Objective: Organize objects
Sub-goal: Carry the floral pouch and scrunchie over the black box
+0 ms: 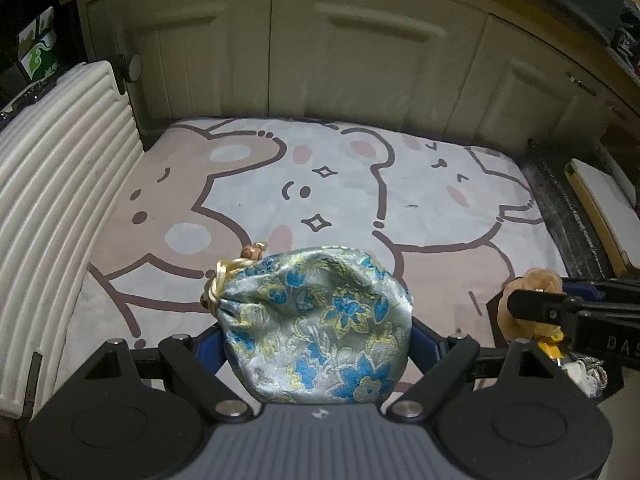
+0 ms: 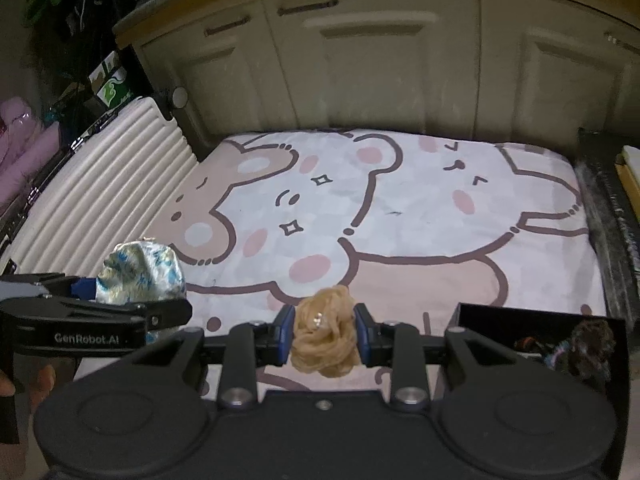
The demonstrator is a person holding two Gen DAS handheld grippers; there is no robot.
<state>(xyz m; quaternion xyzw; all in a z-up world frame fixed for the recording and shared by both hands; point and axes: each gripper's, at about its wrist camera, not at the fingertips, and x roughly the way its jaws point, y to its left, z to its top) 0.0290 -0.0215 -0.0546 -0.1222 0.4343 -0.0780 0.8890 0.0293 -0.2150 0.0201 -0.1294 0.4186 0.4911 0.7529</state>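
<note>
My left gripper (image 1: 316,340) is shut on a blue and gold floral drawstring pouch (image 1: 316,320), held above the cartoon bear mat (image 1: 320,184). The pouch also shows in the right wrist view (image 2: 140,276), at the left with the left gripper (image 2: 132,300). My right gripper (image 2: 324,334) is shut on a tan fluffy scrunchie (image 2: 324,332) above the mat's (image 2: 400,208) front edge. The scrunchie (image 1: 528,300) and right gripper (image 1: 532,308) show at the right of the left wrist view.
A black box (image 2: 560,344) with dark hair ties and small items sits at the front right; it also shows in the left wrist view (image 1: 600,376). A white ribbed suitcase (image 1: 60,200) borders the mat on the left. Cream cabinet doors (image 1: 320,60) stand behind.
</note>
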